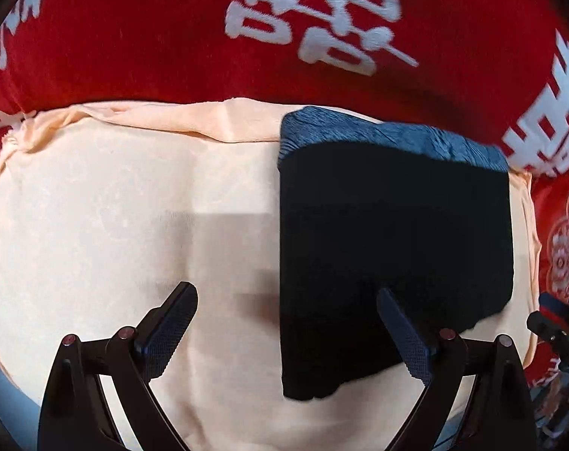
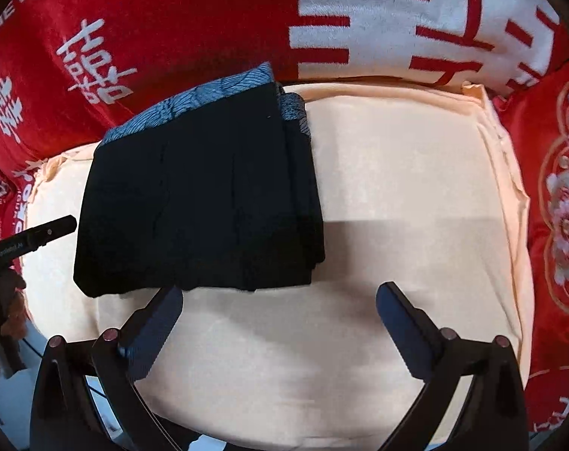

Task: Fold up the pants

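Observation:
The black pants lie folded into a compact rectangle on a cream cushion, with a blue patterned waistband at the far edge. In the right wrist view the folded pants sit left of centre on the cushion. My left gripper is open and empty, its right finger over the pants' near edge. My right gripper is open and empty, just in front of the pants' near edge.
A red blanket with white characters surrounds the cushion and also shows in the right wrist view. A red embroidered pillow lies at the right. The other gripper's black tip shows at the left edge.

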`<state>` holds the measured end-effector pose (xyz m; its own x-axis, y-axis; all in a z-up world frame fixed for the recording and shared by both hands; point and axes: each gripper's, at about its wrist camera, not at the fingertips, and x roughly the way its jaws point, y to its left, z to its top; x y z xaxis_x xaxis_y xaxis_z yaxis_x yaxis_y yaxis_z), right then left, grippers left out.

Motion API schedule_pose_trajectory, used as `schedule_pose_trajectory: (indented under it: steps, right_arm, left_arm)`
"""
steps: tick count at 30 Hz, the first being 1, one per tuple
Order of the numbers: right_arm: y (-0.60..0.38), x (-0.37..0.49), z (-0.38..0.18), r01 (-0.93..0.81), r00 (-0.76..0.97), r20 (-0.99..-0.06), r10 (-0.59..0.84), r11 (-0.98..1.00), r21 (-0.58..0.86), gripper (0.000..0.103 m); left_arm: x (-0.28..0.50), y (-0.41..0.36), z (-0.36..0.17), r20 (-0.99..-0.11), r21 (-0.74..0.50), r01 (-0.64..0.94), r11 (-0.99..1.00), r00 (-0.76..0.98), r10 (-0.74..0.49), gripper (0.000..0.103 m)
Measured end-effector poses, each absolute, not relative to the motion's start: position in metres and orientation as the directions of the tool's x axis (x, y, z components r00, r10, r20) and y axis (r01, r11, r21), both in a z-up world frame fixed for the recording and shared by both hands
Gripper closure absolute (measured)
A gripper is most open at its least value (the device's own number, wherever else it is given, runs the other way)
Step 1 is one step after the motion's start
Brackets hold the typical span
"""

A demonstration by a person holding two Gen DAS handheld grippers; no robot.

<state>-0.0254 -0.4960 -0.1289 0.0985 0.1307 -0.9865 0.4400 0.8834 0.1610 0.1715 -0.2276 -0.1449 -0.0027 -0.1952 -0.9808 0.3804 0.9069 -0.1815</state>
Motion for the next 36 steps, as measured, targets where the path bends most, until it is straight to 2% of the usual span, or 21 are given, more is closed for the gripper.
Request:
schedule_pose_trajectory:
  steps: [4,16,23,26,30,31,34,36]
  right_arm:
    - [-0.514,-0.017,-0.142,0.449,0.091,-0.981,0.172,0.872,0.194,0.0]
    - [-0.555,-0.001,-0.185,0.461,0.135,-0.918,0.372,0.797,0.39,0.0]
    - [-0.573,0.011,-0.219,0.452,0.167,-0.839,0.517,0.717,0.531,0.0]
    - [-0.576,0.014,-0.232,0.448,0.198,-0.778,0.597,0.65,0.613,0.0]
    - [-0.577,0.023,-0.242,0.425,0.235,-0.726,0.646,0.603,0.675,0.0]
    - [-0.577,0.024,-0.242,0.418,0.25,-0.709,0.659,0.588,0.693,0.001]
    - [-0.576,0.031,-0.244,0.389,0.292,-0.644,0.707,0.527,0.755,0.002]
    - [-0.568,0.038,-0.246,0.373,0.275,-0.637,0.72,0.531,0.761,0.003]
  left_arm:
    - [0.183,-0.233,-0.158,-0.984,-0.174,0.391,0.904,-0.025,-0.178,0.006]
    - [0.198,-0.252,-0.183,-0.953,-0.303,0.402,0.864,-0.137,-0.27,0.006]
    - [0.199,-0.248,-0.202,-0.919,-0.393,0.4,0.828,-0.19,-0.344,0.006]
    - [0.203,-0.256,-0.209,-0.91,-0.415,0.418,0.808,-0.199,-0.365,0.006]
    - [0.2,-0.266,-0.218,-0.891,-0.454,0.437,0.777,-0.224,-0.395,0.006]
    - [0.199,-0.269,-0.222,-0.886,-0.463,0.435,0.772,-0.231,-0.402,0.001]
    - [0.197,-0.279,-0.231,-0.876,-0.482,0.414,0.772,-0.245,-0.416,0.001]
    - [0.195,-0.28,-0.234,-0.872,-0.489,0.394,0.778,-0.241,-0.426,0.001]
